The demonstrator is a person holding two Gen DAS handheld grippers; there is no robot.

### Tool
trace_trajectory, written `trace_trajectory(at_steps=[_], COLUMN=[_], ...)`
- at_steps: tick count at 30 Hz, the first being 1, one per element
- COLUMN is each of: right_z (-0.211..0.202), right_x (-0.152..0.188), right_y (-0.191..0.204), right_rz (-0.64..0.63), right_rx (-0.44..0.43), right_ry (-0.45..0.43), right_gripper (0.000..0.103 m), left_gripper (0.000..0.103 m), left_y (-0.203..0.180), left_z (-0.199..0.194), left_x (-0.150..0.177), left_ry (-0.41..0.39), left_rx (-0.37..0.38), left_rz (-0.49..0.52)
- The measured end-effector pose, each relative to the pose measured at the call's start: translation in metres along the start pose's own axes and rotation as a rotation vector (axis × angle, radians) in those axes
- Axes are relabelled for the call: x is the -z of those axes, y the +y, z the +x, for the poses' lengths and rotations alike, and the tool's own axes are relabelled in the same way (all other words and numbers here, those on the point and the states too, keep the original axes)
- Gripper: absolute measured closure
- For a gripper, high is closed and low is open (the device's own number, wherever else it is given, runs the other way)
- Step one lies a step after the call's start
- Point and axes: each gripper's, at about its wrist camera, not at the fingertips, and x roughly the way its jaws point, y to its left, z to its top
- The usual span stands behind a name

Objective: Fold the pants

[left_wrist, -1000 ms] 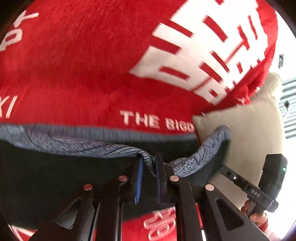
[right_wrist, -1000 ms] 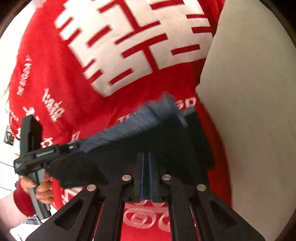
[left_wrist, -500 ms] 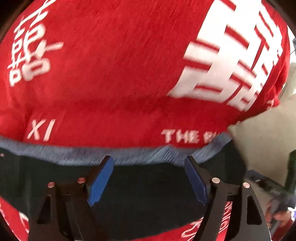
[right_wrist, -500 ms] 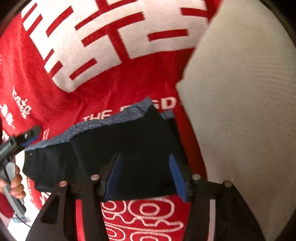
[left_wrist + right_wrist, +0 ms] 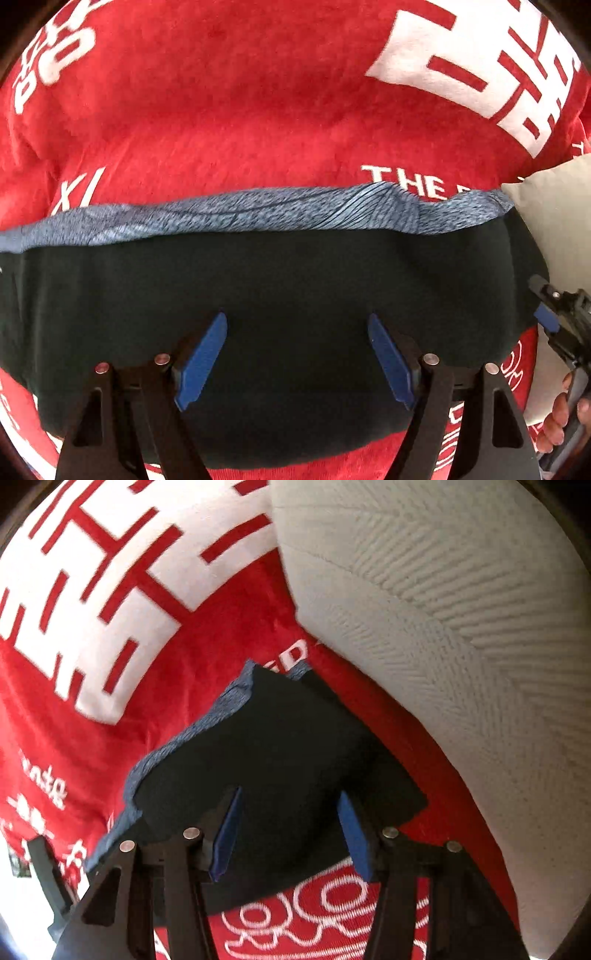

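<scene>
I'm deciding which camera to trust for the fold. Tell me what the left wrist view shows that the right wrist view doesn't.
Only the left wrist view shows the waistband running full width, plus the person's hand on the other tool. Only the right wrist view shows the pillow large and its ribbed weave. Both show the folded dark pants on the red blanket, with the left gripper and right gripper open above them.

Dark folded pants [image 5: 295, 295] [image 5: 280, 768], blue-grey heathered waistband along far edge, lying flat on red printed blanket [image 5: 240, 110] [image 5: 92, 709].
</scene>
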Motion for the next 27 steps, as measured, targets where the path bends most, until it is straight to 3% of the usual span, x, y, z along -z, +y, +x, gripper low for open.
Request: trace_trajectory(at_steps=[1,2,7,11,13,16,21,24,27], right_z=[0.001,0.001,-0.039,-0.027,-0.005,-0.024,-0.058,-0.034,0.013], right_x=[-0.001,-0.002,0.005,0.015,0.017,0.023,0.006,-0.030,-0.051], right_y=[0.000,0.002,0.015,0.002,-0.010,-0.011,0.017,0.042,0.057], right_rz=[0.005,-0.001,-0.092,-0.109,-0.101,-0.115,-0.214,-0.252,-0.327], right_rx=[0.023,0.039,0.075,0.149,0.168,0.192,0.115,0.041,0.104], right_ry=[-0.005,-0.009,-0.102,-0.030,0.079,0.063,-0.053,-0.040,0.002], right_gripper=[0.083,0.093,0.094,0.094,0.087,0.063,0.064,0.082,0.082], left_gripper=[0.024,0.024,0.024,0.024,0.021,0.020,0.020,0.020,0.020], left_y=[-0.005,-0.012,-0.050,-0.082,-0.090,-0.093,-0.086,-0.090,-0.089], left_z=[-0.001,-0.003,-0.011,0.015,0.032,0.031,0.027,0.027,0.030], left_x=[-0.003,-0.005,-0.010,-0.013,-0.012,-0.008,0.005,-0.002,-0.020], left_ry=[-0.003,-0.010,-0.048,-0.022,-0.005,-0.039,-0.036,-0.025,-0.026], left_rx=[0.003,0.009,0.040,0.031,-0.026,-0.027,-0.030,-0.027,-0.021], left_rz=[0.009,0.021,0.121,0.204,0.224,0.229,0.228,0.199,0.171])
